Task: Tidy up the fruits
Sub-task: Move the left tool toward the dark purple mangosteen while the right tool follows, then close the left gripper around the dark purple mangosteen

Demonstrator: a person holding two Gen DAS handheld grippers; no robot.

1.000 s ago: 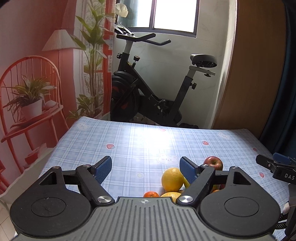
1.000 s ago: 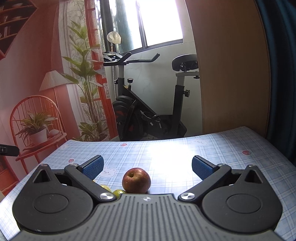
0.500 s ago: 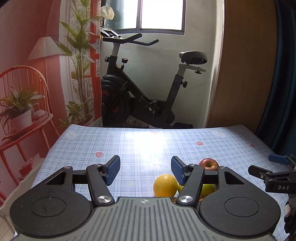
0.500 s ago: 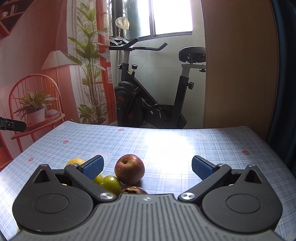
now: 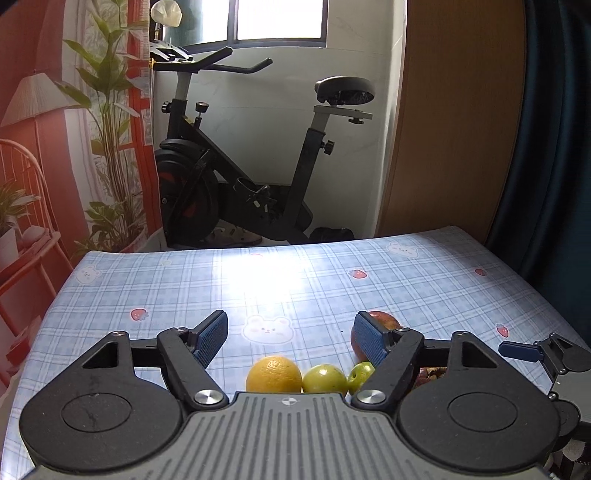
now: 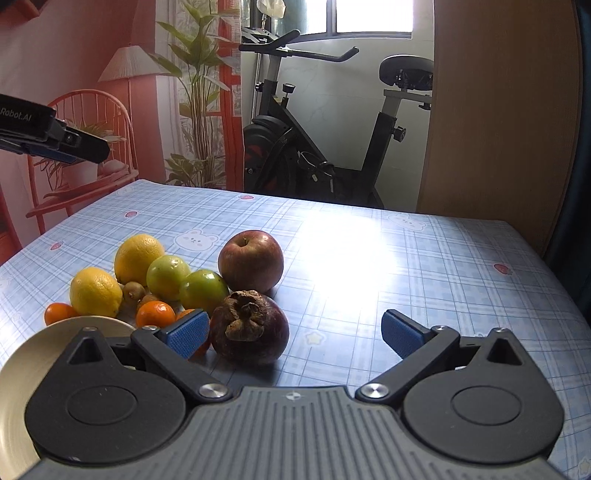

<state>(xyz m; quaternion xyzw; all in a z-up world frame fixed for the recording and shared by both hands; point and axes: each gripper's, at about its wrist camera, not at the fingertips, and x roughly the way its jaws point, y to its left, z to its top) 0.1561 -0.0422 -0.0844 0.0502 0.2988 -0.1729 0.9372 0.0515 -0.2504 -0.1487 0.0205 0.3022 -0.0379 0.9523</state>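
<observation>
You are holding the left tool [image 5: 291,332] above the tabletop [image 6: 369,251], jaws just reopened, gripping nothing. The right tool [image 6: 293,334] is gaping empty, the mangosteen [image 6: 249,326] sitting beside its left pad, fruit pile [image 6: 166,277] left.

Black exercise bike [image 5: 236,177] stands on the floor past the table's far edge, below a bright window [image 5: 280,18], saddle toward a brown wooden panel [image 5: 454,122]. Table carries a blue checked cloth [image 6: 424,266] printed with bears and strawberries, strong glare across its middle. Left wall bears a red-toned mural [image 6: 110,110]: lamp, wire chair holding a potted plant, tall leafy stems; dark curtain [image 5: 554,129] at right.
</observation>
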